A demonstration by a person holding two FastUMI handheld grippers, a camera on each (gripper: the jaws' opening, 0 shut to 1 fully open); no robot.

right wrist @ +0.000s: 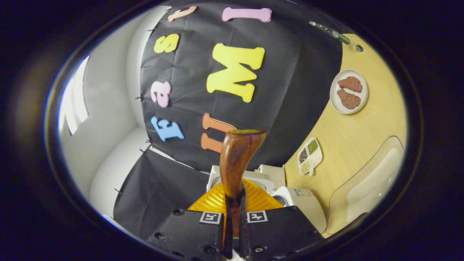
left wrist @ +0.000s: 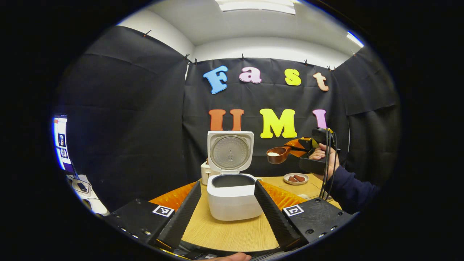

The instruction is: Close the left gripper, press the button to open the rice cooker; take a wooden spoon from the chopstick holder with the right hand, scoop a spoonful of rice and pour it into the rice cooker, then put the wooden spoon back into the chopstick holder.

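Observation:
The white rice cooker (left wrist: 233,203) stands on the wooden table with its lid (left wrist: 230,152) up and its dark pot exposed. My left gripper (left wrist: 227,185) is open, one finger on either side of the cooker without touching it. In the left gripper view, my right gripper (left wrist: 306,146) hovers up and to the right of the cooker, shut on the handle of a wooden spoon (left wrist: 278,154) with white rice in its bowl. The right gripper view is rolled sideways: the spoon (right wrist: 235,159) juts out from my right gripper (right wrist: 233,203), with the cooker (right wrist: 302,204) beyond it.
A white container (left wrist: 205,173) stands behind the cooker on its left. A plate of brown pieces (right wrist: 348,91) and a small sectioned dish of grains (right wrist: 309,156) lie on the table (right wrist: 359,134). A clear container holding something white (right wrist: 369,181) sits nearer. A monitor (left wrist: 61,145) glows far left.

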